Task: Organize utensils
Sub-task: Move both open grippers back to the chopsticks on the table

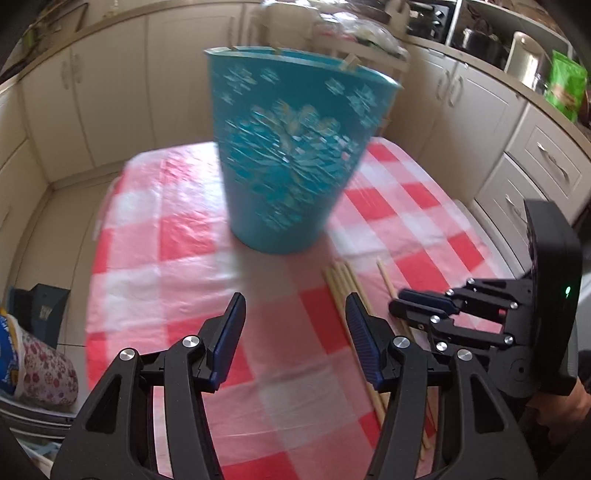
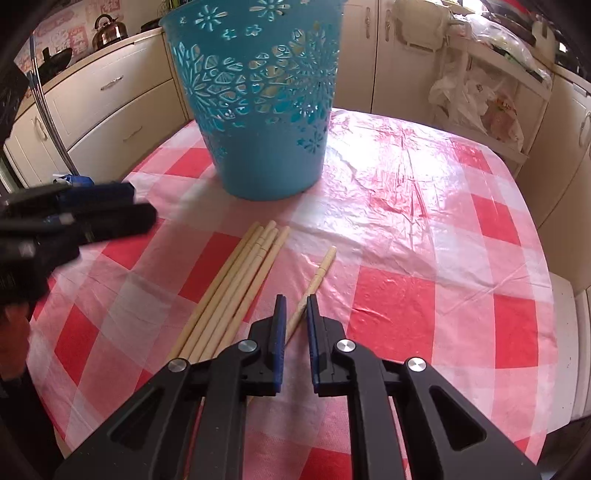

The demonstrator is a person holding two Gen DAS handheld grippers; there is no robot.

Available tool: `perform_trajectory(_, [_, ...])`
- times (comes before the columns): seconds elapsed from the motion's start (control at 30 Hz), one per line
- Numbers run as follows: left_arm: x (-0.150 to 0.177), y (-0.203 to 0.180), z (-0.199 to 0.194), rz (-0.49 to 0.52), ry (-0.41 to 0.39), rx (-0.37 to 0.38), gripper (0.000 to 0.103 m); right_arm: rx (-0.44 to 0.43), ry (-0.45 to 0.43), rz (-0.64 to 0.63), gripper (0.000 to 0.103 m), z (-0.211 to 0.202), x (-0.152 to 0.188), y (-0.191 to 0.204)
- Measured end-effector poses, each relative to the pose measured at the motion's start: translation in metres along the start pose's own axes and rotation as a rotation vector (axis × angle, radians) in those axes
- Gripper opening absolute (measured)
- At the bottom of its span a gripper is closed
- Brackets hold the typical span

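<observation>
A teal perforated basket [image 1: 291, 147] [image 2: 258, 99] stands upright on the red-and-white checked tablecloth [image 2: 424, 229]; stick ends show at its rim. A bundle of several wooden chopsticks [image 2: 236, 291] [image 1: 341, 291] lies in front of it, and a single chopstick [image 2: 319, 273] [image 1: 386, 280] lies apart to the right. My left gripper [image 1: 295, 314] is open and empty above the cloth, left of the bundle. My right gripper [image 2: 294, 308] is narrowly open, its fingers either side of the single chopstick without clamping it. It also shows in the left wrist view [image 1: 397, 301].
Cream kitchen cabinets [image 1: 110, 92] surround the table. A rack with plastic bags [image 2: 476, 96] stands behind the table. A kettle [image 2: 109, 29] sits on the counter. Bags and a box [image 1: 37, 332] lie on the floor at the left.
</observation>
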State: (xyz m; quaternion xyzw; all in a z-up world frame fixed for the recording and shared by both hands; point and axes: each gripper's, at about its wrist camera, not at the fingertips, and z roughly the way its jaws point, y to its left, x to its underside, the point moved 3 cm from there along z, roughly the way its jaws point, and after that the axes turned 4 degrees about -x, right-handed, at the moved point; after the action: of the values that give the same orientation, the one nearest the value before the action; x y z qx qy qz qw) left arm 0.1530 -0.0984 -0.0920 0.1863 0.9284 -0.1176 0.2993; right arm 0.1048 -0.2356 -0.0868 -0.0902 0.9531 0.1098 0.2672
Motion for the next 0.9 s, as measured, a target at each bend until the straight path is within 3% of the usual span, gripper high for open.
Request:
perform_trajectory(0.33, [0.010, -0.009, 0.031, 0.026, 0.069, -0.032, 0.053, -0.055, -0.007, 0.052, 0.012, -0.004, 0.004, -0.006])
perform_trajectory(0.9, [0.010, -0.021, 0.044, 0.085, 0.087, -0.087, 0.053, -0.057, -0.009, 0.053, 0.013, -0.004, 0.003, -0.006])
